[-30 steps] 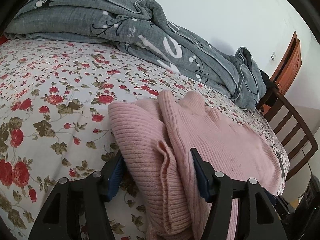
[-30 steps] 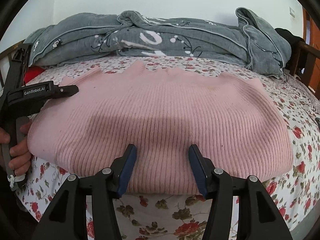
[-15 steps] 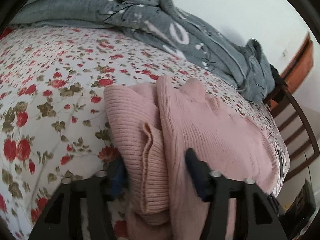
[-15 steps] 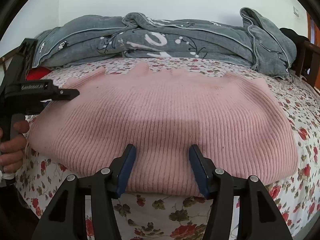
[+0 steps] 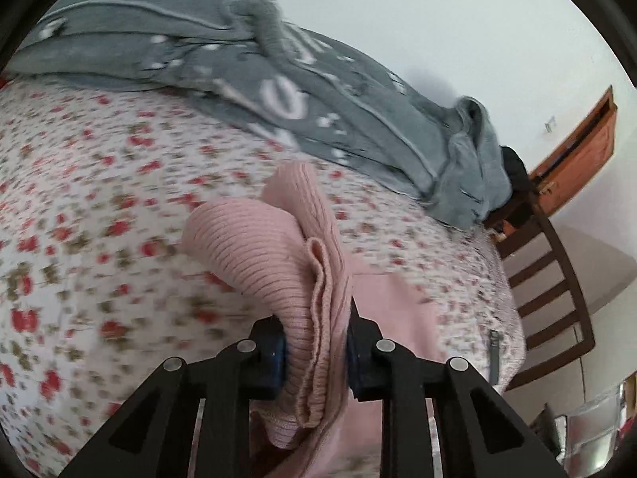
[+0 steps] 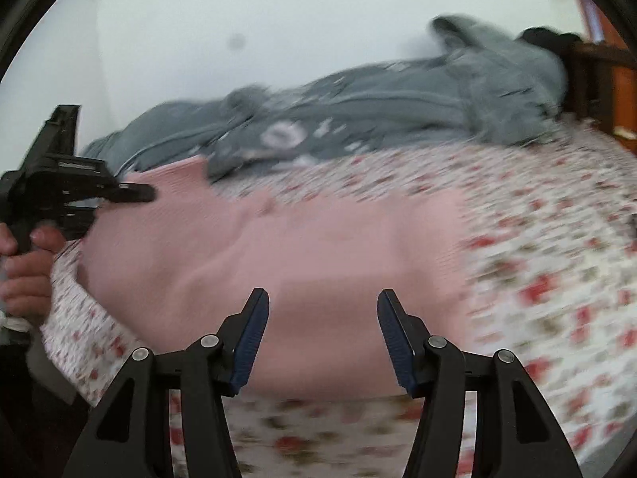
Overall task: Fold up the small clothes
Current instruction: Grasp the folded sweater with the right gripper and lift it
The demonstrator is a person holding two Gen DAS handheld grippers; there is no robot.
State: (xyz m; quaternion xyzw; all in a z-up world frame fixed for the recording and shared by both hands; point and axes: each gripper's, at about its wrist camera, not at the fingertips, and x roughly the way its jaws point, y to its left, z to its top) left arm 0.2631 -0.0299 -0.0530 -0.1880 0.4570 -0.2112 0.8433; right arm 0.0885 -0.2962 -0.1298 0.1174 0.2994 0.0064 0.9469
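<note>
Item: pink rib-knit sweater (image 6: 318, 247), spread across the near half of a bed sheet printed with red roses (image 5: 79, 207). Its left end is bunched and lifted off the sheet; the rest lies flat toward the right.

Left gripper (image 5: 316, 348): jaws have just been closing and now clench a thick bundle of the sweater's gathered left edge, ribbed folds spilling out on both sides of the blue pads. In the right wrist view it stands at far left, held by a person's hand (image 6: 24, 271).

Right gripper (image 6: 322, 342): fingers released, standing apart over the sweater's near hem, nothing between them.

Background: rumpled grey blanket with white lettering (image 5: 278, 91) along the far side; brown wooden slatted chair (image 5: 549, 279) at far right.

Step in hand, as judged: raising the left end to fold it over toward the right. The next move calls for carrying that bundle across the flat body and laying it down with edges matched, the right gripper steadying the hem.

Change from a second ago: the left jaws then stood open around the flat-lying edge; that edge is now pinched and raised. The right jaws' spread is unchanged.
</note>
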